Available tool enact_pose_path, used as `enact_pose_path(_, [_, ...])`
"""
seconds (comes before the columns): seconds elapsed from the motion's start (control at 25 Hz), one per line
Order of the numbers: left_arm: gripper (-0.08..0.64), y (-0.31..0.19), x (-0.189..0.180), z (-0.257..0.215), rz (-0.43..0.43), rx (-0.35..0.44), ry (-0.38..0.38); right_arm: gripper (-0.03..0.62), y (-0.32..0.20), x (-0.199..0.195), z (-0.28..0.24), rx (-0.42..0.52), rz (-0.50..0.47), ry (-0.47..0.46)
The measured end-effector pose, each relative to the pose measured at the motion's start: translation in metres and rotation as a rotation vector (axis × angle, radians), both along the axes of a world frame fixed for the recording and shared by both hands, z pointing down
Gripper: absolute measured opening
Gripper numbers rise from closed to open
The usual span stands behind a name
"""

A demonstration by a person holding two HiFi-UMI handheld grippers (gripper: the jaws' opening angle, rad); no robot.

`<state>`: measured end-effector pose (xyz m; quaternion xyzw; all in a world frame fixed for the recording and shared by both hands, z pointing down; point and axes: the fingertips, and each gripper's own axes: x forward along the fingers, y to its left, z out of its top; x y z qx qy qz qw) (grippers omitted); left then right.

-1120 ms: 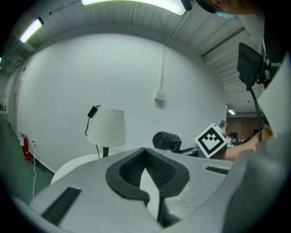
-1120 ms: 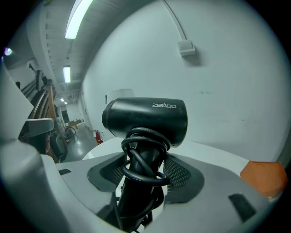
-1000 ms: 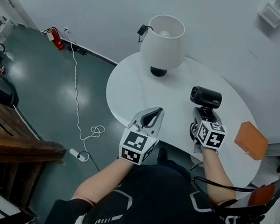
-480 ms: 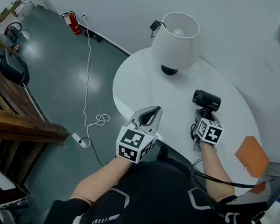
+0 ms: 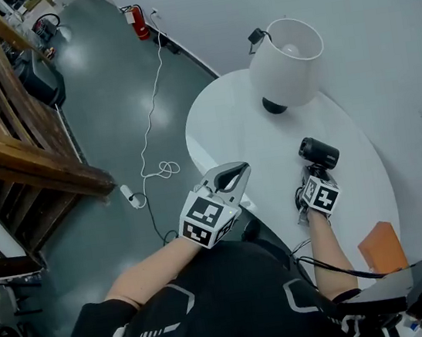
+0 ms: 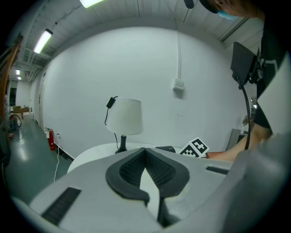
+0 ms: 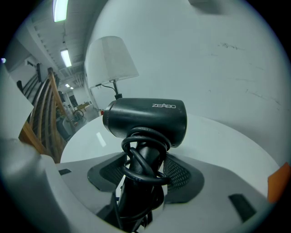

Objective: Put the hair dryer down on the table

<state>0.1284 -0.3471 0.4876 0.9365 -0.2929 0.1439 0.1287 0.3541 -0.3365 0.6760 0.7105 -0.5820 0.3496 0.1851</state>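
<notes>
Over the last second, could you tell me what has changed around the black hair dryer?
The right gripper seems to have lowered the black hair dryer slightly toward the round white table, still clamped on its handle. The left gripper stays shut and empty.

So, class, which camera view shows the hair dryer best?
The right gripper view: the hair dryer fills the frame, close and sharp. The head view shows it small from above; the left gripper view shows only a dark sliver.

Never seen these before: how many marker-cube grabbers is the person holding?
2: the left gripper, empty, by the table; the right gripper over it, holding the hair dryer.
</notes>
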Motion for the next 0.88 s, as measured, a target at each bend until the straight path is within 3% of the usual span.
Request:
enact_pose_path(0.28, [0.006, 0.001, -0.002, -0.021, -0.045, 0.032, 0.068, 0.267, -0.012, 0.005, 0.014, -0.033, 0.003, 0.002])
enact_pose_path(0.88, [0.005, -0.002, -0.017, -0.009, -0.122, 0.026, 0.010, 0.267, -0.037, 0.010, 0.052, -0.105, -0.004, -0.005])
